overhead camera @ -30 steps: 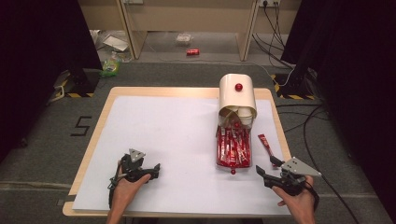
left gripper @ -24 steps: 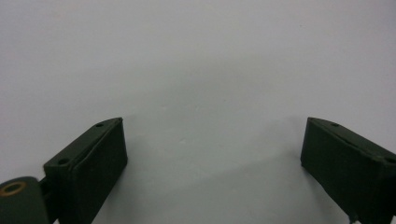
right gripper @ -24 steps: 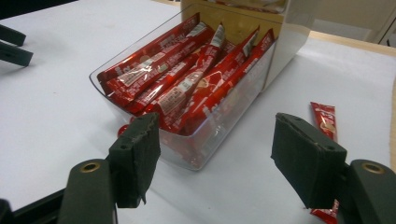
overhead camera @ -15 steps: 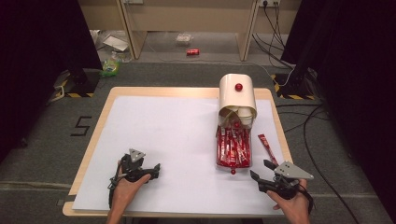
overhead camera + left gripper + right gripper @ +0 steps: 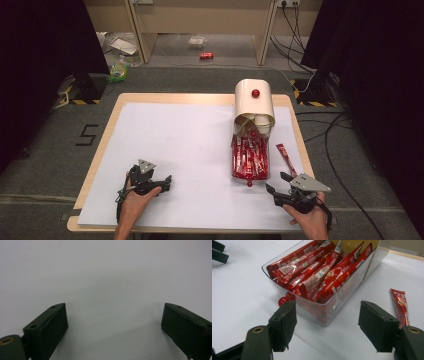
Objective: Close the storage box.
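Note:
A clear drawer (image 5: 249,159) full of red stick packets (image 5: 317,277) is pulled out of a cream box (image 5: 255,104) with a red knob on top. The drawer's own red knob (image 5: 282,300) faces me. One loose red packet (image 5: 286,158) lies on the white sheet to the drawer's right, also seen as a packet (image 5: 401,305) past my right jaw. My right gripper (image 5: 276,183) stands open just in front of the drawer's near right corner, nothing between its jaws. My left gripper (image 5: 159,182) rests open at the front left, over bare sheet (image 5: 107,277).
The white sheet (image 5: 175,145) covers a wooden table (image 5: 110,120). Cables (image 5: 335,150) run on the floor to the right. On the floor beyond the table lie a red can (image 5: 206,55) and some litter, in front of a wooden shelf unit.
My right gripper has shifted a little left, toward the drawer's front. The left gripper has stayed where it was.

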A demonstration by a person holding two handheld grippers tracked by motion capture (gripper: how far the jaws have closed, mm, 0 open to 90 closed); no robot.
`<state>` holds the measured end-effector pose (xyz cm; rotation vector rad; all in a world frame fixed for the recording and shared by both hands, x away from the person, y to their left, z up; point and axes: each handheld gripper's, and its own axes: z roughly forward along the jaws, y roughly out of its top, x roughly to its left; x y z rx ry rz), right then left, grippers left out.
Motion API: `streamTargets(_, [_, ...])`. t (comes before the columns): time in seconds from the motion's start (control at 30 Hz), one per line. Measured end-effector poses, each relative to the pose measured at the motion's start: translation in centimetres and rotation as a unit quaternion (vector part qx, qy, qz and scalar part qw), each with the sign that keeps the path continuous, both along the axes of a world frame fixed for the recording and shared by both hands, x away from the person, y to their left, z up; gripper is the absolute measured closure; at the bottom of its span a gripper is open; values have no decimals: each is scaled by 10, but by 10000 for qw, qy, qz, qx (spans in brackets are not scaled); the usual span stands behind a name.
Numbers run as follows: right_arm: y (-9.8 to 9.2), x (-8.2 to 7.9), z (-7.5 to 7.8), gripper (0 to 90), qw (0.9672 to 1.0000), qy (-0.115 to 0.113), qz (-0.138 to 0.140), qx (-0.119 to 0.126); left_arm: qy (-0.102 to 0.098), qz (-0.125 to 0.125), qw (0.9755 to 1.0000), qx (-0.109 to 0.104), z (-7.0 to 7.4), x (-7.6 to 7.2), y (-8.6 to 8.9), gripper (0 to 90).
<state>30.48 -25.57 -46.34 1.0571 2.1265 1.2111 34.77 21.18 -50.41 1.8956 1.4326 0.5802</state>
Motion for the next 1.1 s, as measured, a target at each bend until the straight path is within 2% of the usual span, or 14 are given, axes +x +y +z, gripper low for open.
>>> streamTargets(0.5, [4, 3, -5, 312, 9999, -29, 43, -108, -2, 1, 10000, 15, 0, 0, 0, 64])
streamTargets(0.67, [9, 4, -6, 308, 9997, -68, 98, -221, -10, -1, 10000, 24, 0, 0, 0, 63])
streamTargets(0.8, [14, 4, -6, 296, 9988, -151, 159, -435, -7, -1, 10000, 29, 0, 0, 0, 63])
streamTargets(1.1, [16, 8, -8, 296, 9988, -125, 116, -450, -9, -3, 10000, 50, 0, 0, -1, 61])
